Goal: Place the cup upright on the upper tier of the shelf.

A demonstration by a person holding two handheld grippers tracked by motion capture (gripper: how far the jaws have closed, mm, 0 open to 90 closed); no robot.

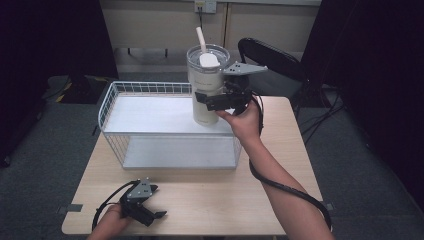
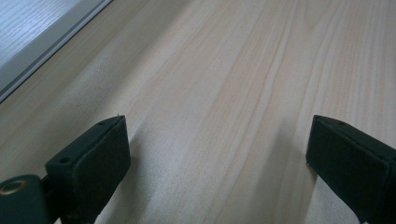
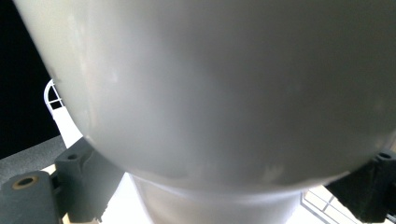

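A tall white tumbler (image 1: 205,107) with a clear lid and a white straw (image 1: 201,39) stands upright on the top shelf of a white wire rack (image 1: 145,88), at its right end. My right gripper (image 1: 214,101) is shut on the tumbler's body from the right side. In the right gripper view the tumbler (image 3: 210,93) bulges close between the two black jaws of that gripper (image 3: 229,184). My left gripper (image 1: 159,201) rests open near the table's front left edge. In the left gripper view its jaws stand wide apart over bare wood (image 2: 215,149), with nothing between them.
The rack takes up the back half of the light wooden table (image 1: 215,195) and has a lower white shelf (image 1: 180,152). A black chair (image 1: 270,56) stands behind the table at the right. The right gripper's cable (image 1: 285,186) trails along the forearm.
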